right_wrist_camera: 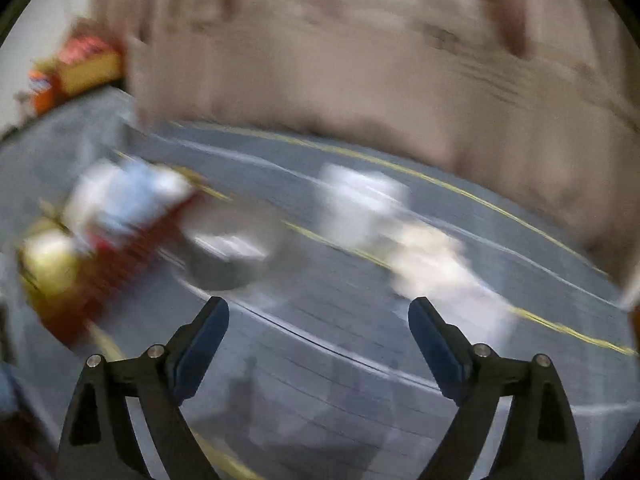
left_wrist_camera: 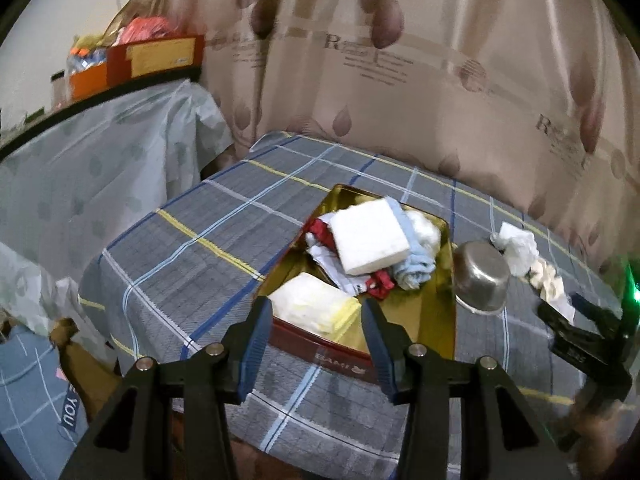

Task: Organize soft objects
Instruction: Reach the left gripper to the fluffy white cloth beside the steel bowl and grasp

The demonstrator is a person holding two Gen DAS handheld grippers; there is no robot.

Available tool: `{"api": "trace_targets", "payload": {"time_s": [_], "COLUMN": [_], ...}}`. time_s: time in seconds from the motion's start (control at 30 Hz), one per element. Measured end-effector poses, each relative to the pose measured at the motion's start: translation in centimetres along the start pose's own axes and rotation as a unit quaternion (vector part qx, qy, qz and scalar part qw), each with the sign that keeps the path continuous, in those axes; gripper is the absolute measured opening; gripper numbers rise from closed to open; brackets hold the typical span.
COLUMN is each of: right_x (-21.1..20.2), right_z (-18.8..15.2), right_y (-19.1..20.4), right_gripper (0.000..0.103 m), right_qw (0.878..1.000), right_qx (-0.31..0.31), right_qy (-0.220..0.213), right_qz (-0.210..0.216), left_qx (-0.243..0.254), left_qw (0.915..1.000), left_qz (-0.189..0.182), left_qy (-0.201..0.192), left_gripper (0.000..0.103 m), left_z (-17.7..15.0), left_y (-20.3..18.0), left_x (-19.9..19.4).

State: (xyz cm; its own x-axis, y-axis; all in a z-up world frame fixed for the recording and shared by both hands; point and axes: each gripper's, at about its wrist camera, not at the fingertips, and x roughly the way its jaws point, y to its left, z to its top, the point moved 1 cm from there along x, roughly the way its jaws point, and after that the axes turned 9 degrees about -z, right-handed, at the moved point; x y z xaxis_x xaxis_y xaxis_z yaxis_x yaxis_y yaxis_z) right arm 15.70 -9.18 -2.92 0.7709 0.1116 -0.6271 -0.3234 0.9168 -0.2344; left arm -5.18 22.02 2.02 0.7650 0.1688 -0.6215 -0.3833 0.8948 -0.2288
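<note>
An open tin (left_wrist_camera: 440, 312) with a gold inside rests on the grey checked bedsheet (left_wrist_camera: 192, 264). It holds a white foam block (left_wrist_camera: 368, 240), a light blue cloth (left_wrist_camera: 416, 268), a red and white cloth (left_wrist_camera: 320, 236) and a yellow-white folded pad (left_wrist_camera: 316, 304). My left gripper (left_wrist_camera: 316, 344) stands open at the tin's near wall, gripping nothing. Right of the tin are a steel bowl (left_wrist_camera: 480, 276), a white crumpled tissue (left_wrist_camera: 518, 248) and a cream crumpled cloth (left_wrist_camera: 550, 284). The right wrist view is blurred. My right gripper (right_wrist_camera: 318, 320) is open and empty there, short of the bowl (right_wrist_camera: 232, 256) and cream cloth (right_wrist_camera: 432, 260).
A beige patterned curtain (left_wrist_camera: 400, 80) hangs close behind the bed. At the left stands a table under a plastic cover (left_wrist_camera: 100, 160), with orange and red boxes (left_wrist_camera: 156, 56) on top. A brown bag (left_wrist_camera: 84, 364) sits low at the left, below the bed's edge.
</note>
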Motion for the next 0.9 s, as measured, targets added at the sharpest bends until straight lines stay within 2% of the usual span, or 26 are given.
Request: {"api": "trace_targets", "payload": {"time_s": [0.13,0.23,0.27,0.3,0.33,0.37,0.47,0.6,0.67,0.7,0.83,0.9], "right_x": [1.8,2.9,3.3,3.3,3.1,3.0,3.2,2.3,2.1,1.9,1.2,1.0], "right_z": [-3.5,-5.5,-6.0,-6.1,-6.0,-6.0,-5.8,-6.1,-6.2,-6.4,-6.5,-6.5], "right_y": [-8.3,-12.8,-14.1,-15.4,-16.1,-16.6,-16.6,-15.9,-16.0,-16.2,-16.8,-16.9], "right_gripper": [0.090,0.092,0.092,0.093,0.099,0.101,0.101,0.102,0.102,0.102,0.102,0.102], "right_qw": [0.992,0.983,0.981,0.983,0.983,0.982,0.984,0.989,0.989,0.989,0.989,0.989], "right_qx": [0.008,0.020,0.037,0.068,0.094,0.113,0.108,0.092,0.099,0.106,0.126,0.127], "right_qy": [0.042,0.062,0.075,0.077,0.071,0.069,0.070,0.045,0.037,0.033,0.015,0.008], "right_qz": [-0.121,-0.172,-0.173,-0.155,-0.139,-0.137,-0.124,-0.110,-0.105,-0.101,-0.081,-0.073], "left_qx": [0.029,0.058,0.067,0.078,0.083,0.091,0.125,0.158,0.154,0.146,0.124,0.126], "left_qw": [0.9995,0.9979,0.9970,0.9952,0.9940,0.9909,0.9799,0.9535,0.9456,0.9391,0.9292,0.9287], "left_qz": [-0.007,-0.026,-0.034,-0.053,-0.065,-0.092,-0.149,-0.243,-0.268,-0.288,-0.310,-0.305], "left_qy": [0.010,0.015,0.018,0.026,0.031,0.037,0.046,0.083,0.102,0.117,0.159,0.168], "left_gripper": [0.047,0.047,0.047,0.047,0.047,0.047,0.047,0.051,0.051,0.051,0.051,0.051], "left_z": [-0.7,-1.3,-1.4,-1.6,-1.7,-1.7,-1.5,0.0,0.8,1.6,3.9,4.8], "left_y": [-1.8,-3.7,-4.4,-5.4,-6.0,-7.1,-10.5,-16.7,-18.9,-20.4,-24.1,-25.4], "left_x": [0.2,0.2,0.2,0.2,0.2,0.1,0.2,2.6,4.2,5.7,10.9,13.1]}}
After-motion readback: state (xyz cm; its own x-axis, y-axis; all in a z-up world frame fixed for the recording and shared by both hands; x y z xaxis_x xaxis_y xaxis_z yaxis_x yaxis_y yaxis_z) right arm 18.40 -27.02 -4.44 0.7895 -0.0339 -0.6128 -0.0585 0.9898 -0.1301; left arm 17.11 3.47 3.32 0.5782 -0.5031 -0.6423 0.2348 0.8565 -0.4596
